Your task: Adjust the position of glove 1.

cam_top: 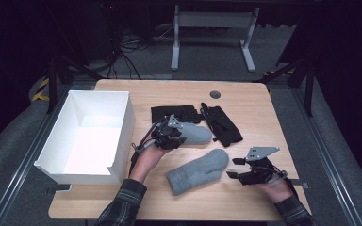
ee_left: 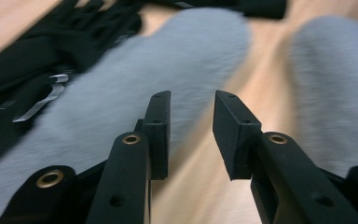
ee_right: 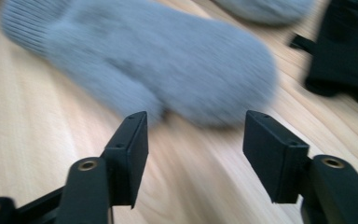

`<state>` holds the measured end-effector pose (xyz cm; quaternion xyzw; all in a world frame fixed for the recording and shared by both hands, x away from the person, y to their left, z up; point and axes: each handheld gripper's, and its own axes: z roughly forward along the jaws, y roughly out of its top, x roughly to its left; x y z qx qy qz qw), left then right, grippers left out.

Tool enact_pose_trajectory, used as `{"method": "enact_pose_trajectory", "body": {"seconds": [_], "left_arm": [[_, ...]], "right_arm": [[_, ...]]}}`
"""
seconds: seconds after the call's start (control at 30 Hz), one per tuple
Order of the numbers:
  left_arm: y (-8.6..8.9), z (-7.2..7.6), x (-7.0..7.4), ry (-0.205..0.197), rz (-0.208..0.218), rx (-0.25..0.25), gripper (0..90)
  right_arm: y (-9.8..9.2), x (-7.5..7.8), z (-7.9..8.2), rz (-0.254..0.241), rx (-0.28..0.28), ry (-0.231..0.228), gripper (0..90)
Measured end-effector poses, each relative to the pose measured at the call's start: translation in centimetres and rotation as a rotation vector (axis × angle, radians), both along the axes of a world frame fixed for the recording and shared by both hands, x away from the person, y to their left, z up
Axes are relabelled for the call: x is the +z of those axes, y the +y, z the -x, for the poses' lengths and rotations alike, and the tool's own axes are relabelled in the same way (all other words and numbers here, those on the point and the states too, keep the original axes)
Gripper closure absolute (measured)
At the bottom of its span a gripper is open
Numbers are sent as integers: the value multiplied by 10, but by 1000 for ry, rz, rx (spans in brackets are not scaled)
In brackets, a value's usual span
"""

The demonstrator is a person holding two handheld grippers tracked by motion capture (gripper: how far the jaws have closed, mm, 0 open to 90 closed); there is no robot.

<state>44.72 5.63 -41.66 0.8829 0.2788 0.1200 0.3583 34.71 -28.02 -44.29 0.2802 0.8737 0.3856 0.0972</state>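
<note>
The grey mittens lie loose on the wooden surface (cam_top: 245, 101), neither one held. The nearer mitten (cam_top: 198, 171) rests slantwise toward the person's edge, its ribbed cuff closest to the person and its rounded tip pointing up toward the middle of the surface. Just to its right hovers the right gripper (cam_top: 232, 168), fingers spread with nothing between them; its own view shows bare wood in the gap and that mitten (ee_right: 158, 60) lying just beyond the tips.

Further in, the second mitten (cam_top: 194, 133) lies roughly level, and the left gripper (cam_top: 176, 134) sits over its cuff end. Its fingers are parted a little and nothing is caught in them: in the left gripper view the gap shows wood, with the mitten (ee_left: 135, 88) just past the left finger.

Behind these lie two black gloves, one (cam_top: 175, 113) directly behind the left gripper and one (cam_top: 221, 124) angled beside the far mitten's tip. The open white box (cam_top: 118, 141) stands at the left, empty.

The risks, I'd say: the far mitten touches or nearly touches the black gloves, so a low grab there could snag one and drag it along. The knit is soft, so a shallow pinch could slip off. And the left forearm passes close to the box corner, so a quick swing could knock the box.
</note>
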Motion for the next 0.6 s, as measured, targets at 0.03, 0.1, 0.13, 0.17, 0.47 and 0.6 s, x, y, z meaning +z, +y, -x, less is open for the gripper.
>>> {"method": "enact_pose_trajectory", "body": {"seconds": [0.03,0.1,0.13,0.17,0.47,0.6], "left_arm": [[2,-2,-1,-5,6,2,640],[4,-9,-8,10,4,10,596],[4,-10,-11,9,-1,11,587],[4,-13,-14,23,-18,8,574],[-1,-21,-30,59,-55,6,834],[-2,-20,-26,105,-32,23,873]], "right_arm": [[-5,-1,-1,1,-13,5,402],[-14,-3,-1,0,-37,13,401],[-19,-4,-2,3,-49,17,402],[-21,-5,-2,6,-53,19,401],[-29,-8,-7,4,-86,41,404],[-30,-8,-8,10,-91,40,408]]}}
